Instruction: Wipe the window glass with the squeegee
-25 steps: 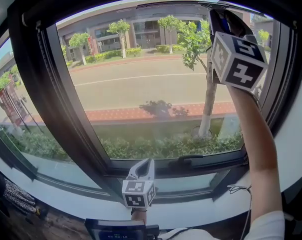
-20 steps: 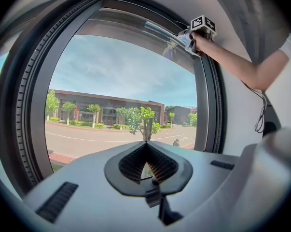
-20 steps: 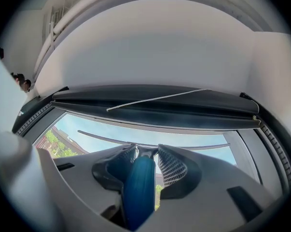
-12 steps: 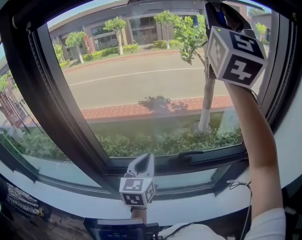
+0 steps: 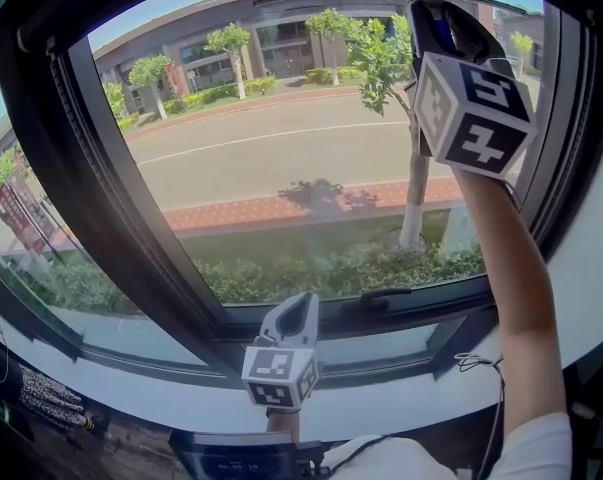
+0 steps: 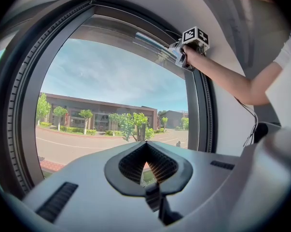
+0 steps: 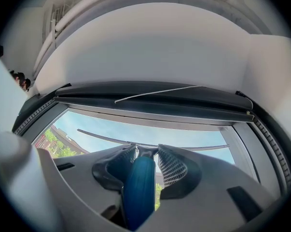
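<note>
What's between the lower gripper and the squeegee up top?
Head view: only window glass and the dark lower frame lie between the left gripper and the squeegee held by the right gripper.

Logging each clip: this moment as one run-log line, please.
right gripper: shut on squeegee, blade near top of window glass | left gripper: shut, empty, held low

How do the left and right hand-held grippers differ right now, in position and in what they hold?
The right hand-held gripper is high at the upper right corner of the window glass; the left hand-held gripper sits low, just above the sill. The right one's jaws are clamped on the blue squeegee handle; the left one's jaws are together with nothing between them. Both point toward the glass.
</note>
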The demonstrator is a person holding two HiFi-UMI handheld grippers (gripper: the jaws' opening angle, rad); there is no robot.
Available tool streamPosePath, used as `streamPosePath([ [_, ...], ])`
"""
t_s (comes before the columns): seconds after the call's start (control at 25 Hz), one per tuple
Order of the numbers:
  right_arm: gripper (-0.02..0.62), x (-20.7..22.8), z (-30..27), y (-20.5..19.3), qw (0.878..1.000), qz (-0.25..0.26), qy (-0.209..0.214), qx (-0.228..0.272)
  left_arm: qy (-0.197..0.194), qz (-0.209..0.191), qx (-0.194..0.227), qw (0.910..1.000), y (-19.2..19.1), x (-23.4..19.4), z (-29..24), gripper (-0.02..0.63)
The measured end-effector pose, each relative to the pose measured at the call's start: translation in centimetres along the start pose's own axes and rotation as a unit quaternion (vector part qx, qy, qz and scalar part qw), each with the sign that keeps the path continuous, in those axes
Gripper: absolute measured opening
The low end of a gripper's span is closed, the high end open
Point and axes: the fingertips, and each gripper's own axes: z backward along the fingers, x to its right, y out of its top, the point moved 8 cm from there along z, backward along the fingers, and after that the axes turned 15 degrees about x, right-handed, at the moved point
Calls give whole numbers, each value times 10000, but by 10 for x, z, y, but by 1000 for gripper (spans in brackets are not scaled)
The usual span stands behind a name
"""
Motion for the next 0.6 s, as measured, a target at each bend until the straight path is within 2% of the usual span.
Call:
streamPosePath([
  [0.6,149,-2,33,-18,9996,-49,0,-261,-218,27,79,9997,7,12,4,0],
])
